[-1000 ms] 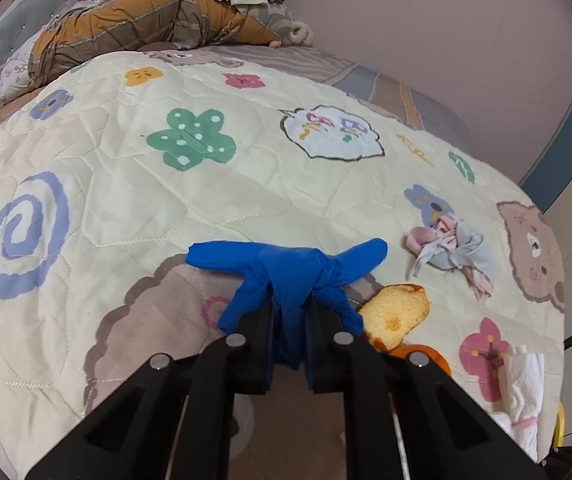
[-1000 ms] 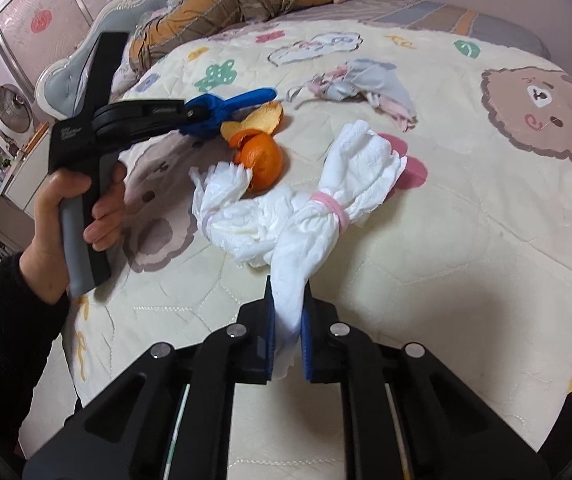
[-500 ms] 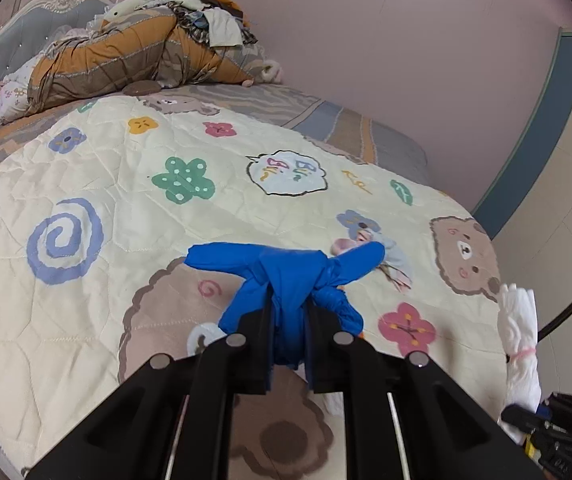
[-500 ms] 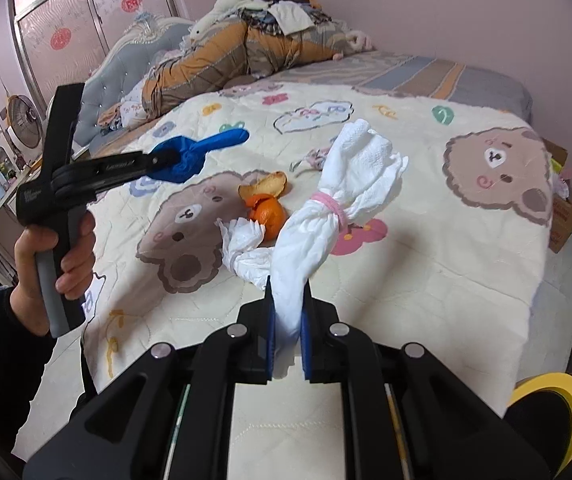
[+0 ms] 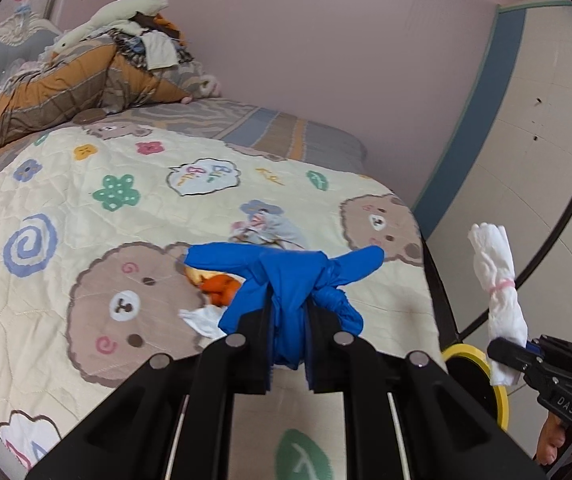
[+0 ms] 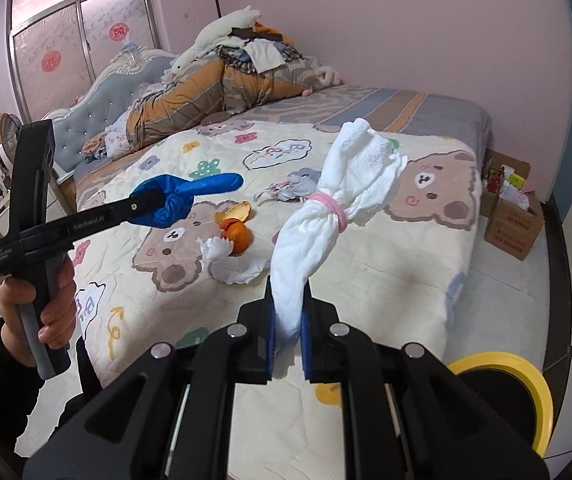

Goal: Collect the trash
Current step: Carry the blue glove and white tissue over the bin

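A knotted blue glove (image 5: pixel 286 280) is clamped between the jaws of the left gripper (image 5: pixel 288 354) and is held in the air above the bed (image 6: pixel 386 248). A white paper bundle (image 6: pixel 326 220), tied with a pink band, is pinched in the same way by the right gripper (image 6: pixel 286 344) and is also lifted clear of the quilt. A bin with a yellow rim (image 6: pixel 526 384) is seen on the floor just beside the bed corner, below the right gripper. The task is judged to be partly done: two pieces are picked up but not yet dropped. Left on the quilt are an orange with its peel (image 6: pixel 238 236), crumpled white tissue (image 6: pixel 238 268) touching it, and a greyish scrap bundle (image 6: pixel 298 188) farther back. "GenRobot.AI" is read along the left gripper's arm in the right view, and "DAS" on the right gripper's body in the left view. Smaller print on the handle cannot be made out.
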`<state>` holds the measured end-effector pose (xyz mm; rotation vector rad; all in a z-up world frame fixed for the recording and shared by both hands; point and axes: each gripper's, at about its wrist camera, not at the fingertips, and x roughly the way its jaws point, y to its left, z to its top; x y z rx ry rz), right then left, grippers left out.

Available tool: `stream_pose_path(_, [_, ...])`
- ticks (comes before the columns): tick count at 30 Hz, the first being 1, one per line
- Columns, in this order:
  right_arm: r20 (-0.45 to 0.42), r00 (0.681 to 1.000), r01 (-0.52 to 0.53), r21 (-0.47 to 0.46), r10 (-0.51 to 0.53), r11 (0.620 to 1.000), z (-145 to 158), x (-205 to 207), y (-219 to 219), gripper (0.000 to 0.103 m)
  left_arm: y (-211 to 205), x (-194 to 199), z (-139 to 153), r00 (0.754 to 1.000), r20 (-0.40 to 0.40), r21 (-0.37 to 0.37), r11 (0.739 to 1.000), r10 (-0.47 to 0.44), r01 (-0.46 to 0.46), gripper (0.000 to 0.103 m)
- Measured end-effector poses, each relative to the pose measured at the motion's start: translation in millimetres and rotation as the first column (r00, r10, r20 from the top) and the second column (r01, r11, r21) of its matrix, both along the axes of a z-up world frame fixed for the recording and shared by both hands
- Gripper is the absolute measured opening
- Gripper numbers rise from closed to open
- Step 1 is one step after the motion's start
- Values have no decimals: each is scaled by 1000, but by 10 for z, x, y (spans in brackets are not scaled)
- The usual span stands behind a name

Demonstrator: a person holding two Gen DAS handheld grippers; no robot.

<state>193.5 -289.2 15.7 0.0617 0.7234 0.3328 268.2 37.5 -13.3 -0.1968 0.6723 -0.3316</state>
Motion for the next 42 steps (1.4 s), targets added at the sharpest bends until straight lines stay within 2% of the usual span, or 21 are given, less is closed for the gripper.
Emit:
stream_pose_path(11, [50, 994, 102, -16, -101, 995, 205, -446, -455, 10, -707, -339, 32, 990, 1, 4, 990, -142, 142, 10])
stream_pose_path(24, [80, 972, 224, -23, -221, 974, 311, -923, -1072, 10, -1544, -711, 1, 952, -14, 23, 952, -306, 306, 11])
stream_pose_path(35, [20, 958, 286, -42, -286, 957, 148, -1027, -1442, 10, -2080, -878, -130, 913, -45, 69, 910, -406, 409, 11])
stream_pose_path(42, [-32, 950, 310, -30, -311, 950, -58, -999, -1618, 10, -2388, -952, -342, 882, -91, 102, 876, -463, 471, 11])
